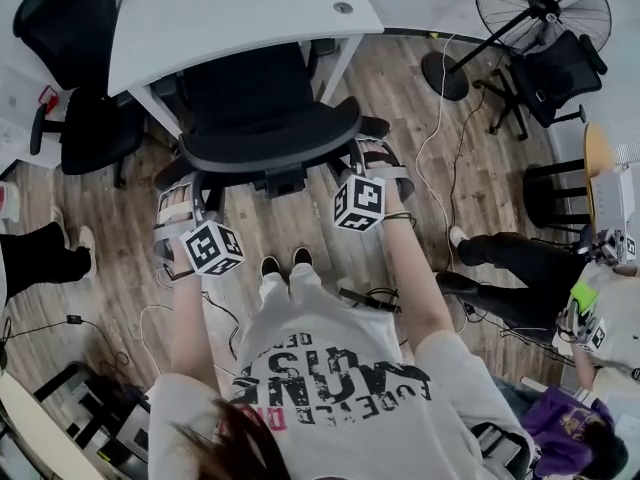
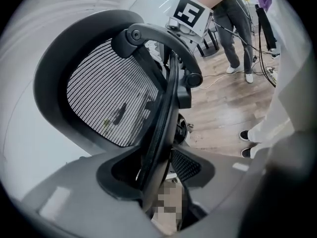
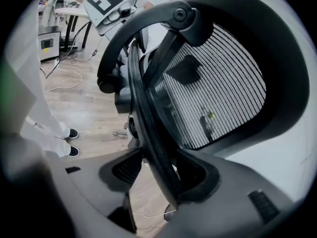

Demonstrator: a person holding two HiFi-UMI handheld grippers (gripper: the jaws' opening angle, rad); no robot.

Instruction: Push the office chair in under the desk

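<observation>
The black office chair stands with its seat partly under the white desk, its mesh back toward me. My left gripper is at the left end of the back's rim and my right gripper at the right end. In the left gripper view the rim runs between the jaws of the left gripper, which stand wide, with a thin gap beside the right pad. In the right gripper view the rim sits between the pads of the right gripper, which meet it on both sides.
A second black chair stands left of the desk. A floor fan, another chair and a stool are at the right. Cables trail over the wood floor. Other people's legs are at left and right.
</observation>
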